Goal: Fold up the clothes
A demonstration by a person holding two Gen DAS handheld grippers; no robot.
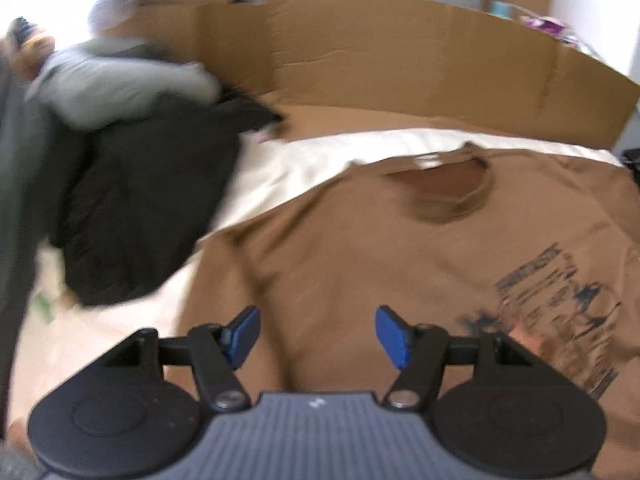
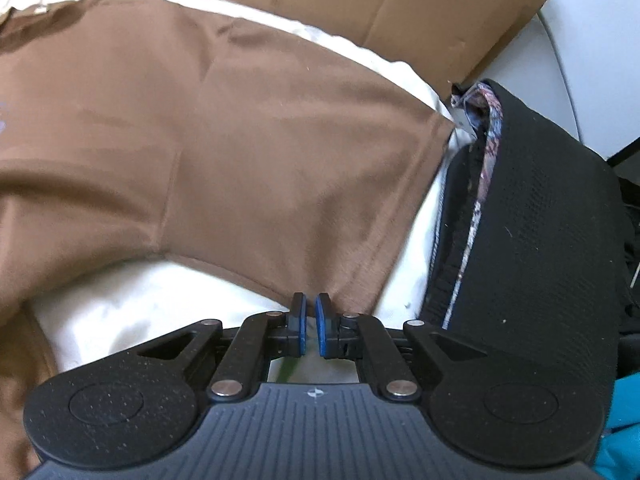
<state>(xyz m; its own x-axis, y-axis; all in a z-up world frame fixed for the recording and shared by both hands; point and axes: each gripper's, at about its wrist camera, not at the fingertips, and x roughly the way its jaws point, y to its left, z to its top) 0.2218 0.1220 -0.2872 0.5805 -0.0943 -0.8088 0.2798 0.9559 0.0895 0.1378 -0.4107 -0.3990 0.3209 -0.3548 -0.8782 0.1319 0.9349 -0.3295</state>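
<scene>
We hold our left gripper spread wide above the brown T-shirt, nothing between its fingers. Our right gripper, almost pressed together, sits at the shirt's sleeve edge, black clothes beside it.

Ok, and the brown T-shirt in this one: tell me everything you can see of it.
The brown T-shirt lies spread face up on a cream sheet, collar toward the cardboard wall. It looks like soft cotton knit, with a ribbed round neck, a pale label inside and a dark, worn-looking print on the chest. One short sleeve stretches flat toward a black folded garment. The right tool is nearly closed at that sleeve's hem; whether it pinches cloth is unclear. The left tool hovers open above the body.
</scene>
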